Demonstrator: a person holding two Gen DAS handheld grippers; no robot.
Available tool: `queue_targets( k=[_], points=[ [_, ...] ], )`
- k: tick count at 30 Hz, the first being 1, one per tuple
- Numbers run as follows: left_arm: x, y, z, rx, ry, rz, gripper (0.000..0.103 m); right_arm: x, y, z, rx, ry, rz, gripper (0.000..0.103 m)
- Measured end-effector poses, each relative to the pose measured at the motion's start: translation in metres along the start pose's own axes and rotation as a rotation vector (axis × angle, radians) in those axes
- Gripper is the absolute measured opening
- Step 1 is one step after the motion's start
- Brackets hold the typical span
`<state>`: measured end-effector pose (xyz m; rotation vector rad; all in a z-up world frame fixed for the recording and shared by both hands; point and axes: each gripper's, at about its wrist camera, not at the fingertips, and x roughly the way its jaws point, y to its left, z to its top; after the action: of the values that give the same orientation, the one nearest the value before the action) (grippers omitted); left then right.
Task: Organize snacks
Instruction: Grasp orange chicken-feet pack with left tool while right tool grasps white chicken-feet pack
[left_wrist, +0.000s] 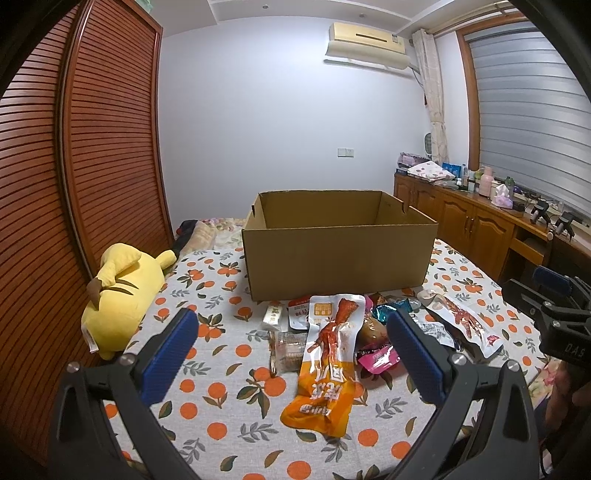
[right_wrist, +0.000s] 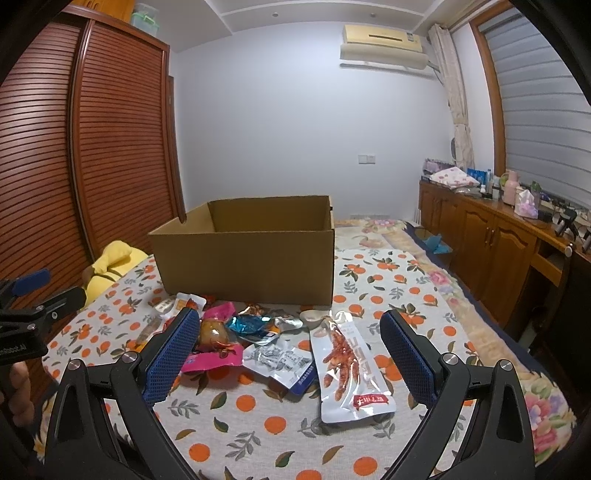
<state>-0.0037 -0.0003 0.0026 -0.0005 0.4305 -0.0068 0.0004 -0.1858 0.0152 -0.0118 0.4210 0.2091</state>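
Note:
An open cardboard box (left_wrist: 340, 254) stands on the orange-print cloth; it also shows in the right wrist view (right_wrist: 243, 266). Several snack packets lie in front of it. An orange chicken-foot packet (left_wrist: 327, 369) lies between the fingers of my left gripper (left_wrist: 291, 354), which is open and above it. A white chicken-foot packet (right_wrist: 349, 365) lies between the fingers of my right gripper (right_wrist: 291, 354), also open. A pink packet (right_wrist: 210, 356), a blue foil packet (right_wrist: 247, 325) and a white-and-blue packet (right_wrist: 280, 362) lie to its left.
A yellow plush toy (left_wrist: 118, 299) lies at the left by the slatted wardrobe (left_wrist: 92, 147). A wooden cabinet (right_wrist: 487, 251) with clutter stands at the right. The right gripper's body shows in the left wrist view (left_wrist: 554, 314).

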Motion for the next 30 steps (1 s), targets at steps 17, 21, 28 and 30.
queue_targets(
  k=[17,21,28,30],
  points=[
    [0.026,-0.003,-0.013,0.010,0.081,-0.069,0.103,0.010,-0.008,-0.010,-0.002,0.047,-0.006,0.100],
    [0.039,-0.005,-0.019,0.018,0.123,-0.106,0.102,0.015,-0.013,-0.014,-0.008,0.067,-0.013,0.100],
    [0.070,-0.005,-0.026,0.031,0.236,-0.150,0.101,0.024,-0.028,-0.018,-0.026,0.105,-0.028,0.100],
    [0.081,-0.004,-0.027,0.027,0.278,-0.169,0.101,0.028,-0.032,-0.018,-0.045,0.115,-0.021,0.099]
  ],
)
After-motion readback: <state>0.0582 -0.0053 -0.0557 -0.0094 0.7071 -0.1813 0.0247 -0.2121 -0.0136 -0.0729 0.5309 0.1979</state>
